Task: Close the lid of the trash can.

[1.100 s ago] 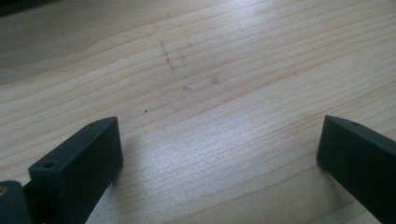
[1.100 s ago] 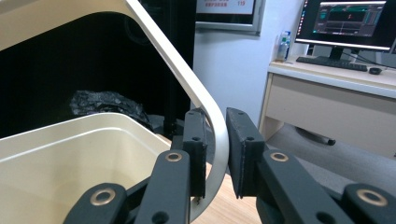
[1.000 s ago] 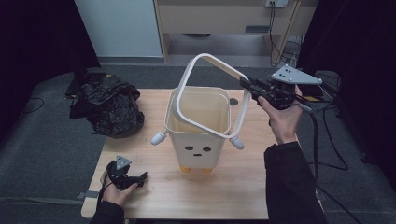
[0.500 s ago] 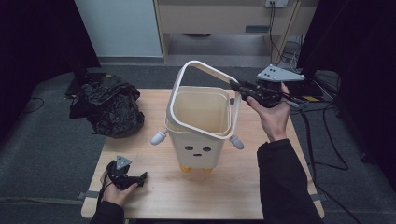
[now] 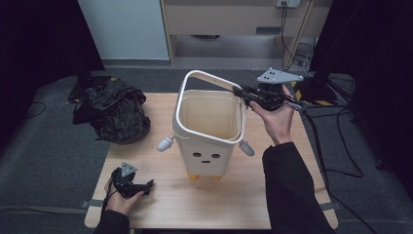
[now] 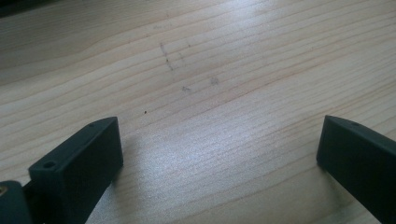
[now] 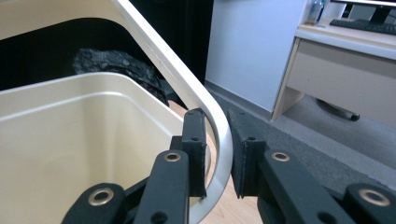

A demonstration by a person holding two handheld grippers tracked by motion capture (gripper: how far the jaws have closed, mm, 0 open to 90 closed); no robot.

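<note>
Cream plastic bin with loop rim frame — smooth, semi-gloss. Pale wooden table — matt, grained. Black crumpled plastic bag — glossy.

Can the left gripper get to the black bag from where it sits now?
Probably yes: the left gripper rests open on the table, and bare wood lies between it and the black bag; the bin stands off to the side.
</note>
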